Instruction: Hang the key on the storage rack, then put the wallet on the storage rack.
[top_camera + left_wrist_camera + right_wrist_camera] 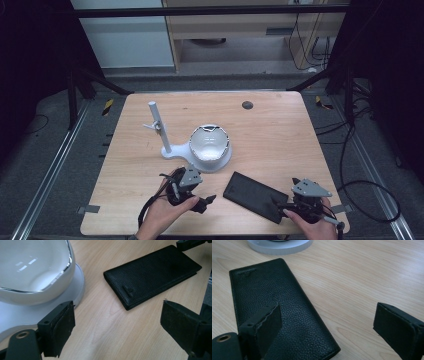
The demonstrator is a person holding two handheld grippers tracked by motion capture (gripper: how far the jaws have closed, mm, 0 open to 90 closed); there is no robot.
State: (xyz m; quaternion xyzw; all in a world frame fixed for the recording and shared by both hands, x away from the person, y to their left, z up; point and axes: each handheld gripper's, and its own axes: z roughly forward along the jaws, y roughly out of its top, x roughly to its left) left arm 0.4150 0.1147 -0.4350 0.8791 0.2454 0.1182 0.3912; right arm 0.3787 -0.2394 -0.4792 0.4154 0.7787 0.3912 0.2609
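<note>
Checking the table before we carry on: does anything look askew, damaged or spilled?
Nothing looks damaged or spilled. The black wallet lies flat and closed but at a slant to the table edge, near the front. The white bowl sits upright on its stand. Both the left gripper and right gripper are open, holding nothing.

Black wallet (256,196), white bowl (209,145)

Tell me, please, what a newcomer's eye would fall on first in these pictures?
Most likely the white bowl on its round white stand with an upright post, in the middle of the wooden table. Next, the long black leather wallet lying flat near the front edge. The right gripper hangs open at the wallet's near end, and the left gripper is open just left of it.
</note>
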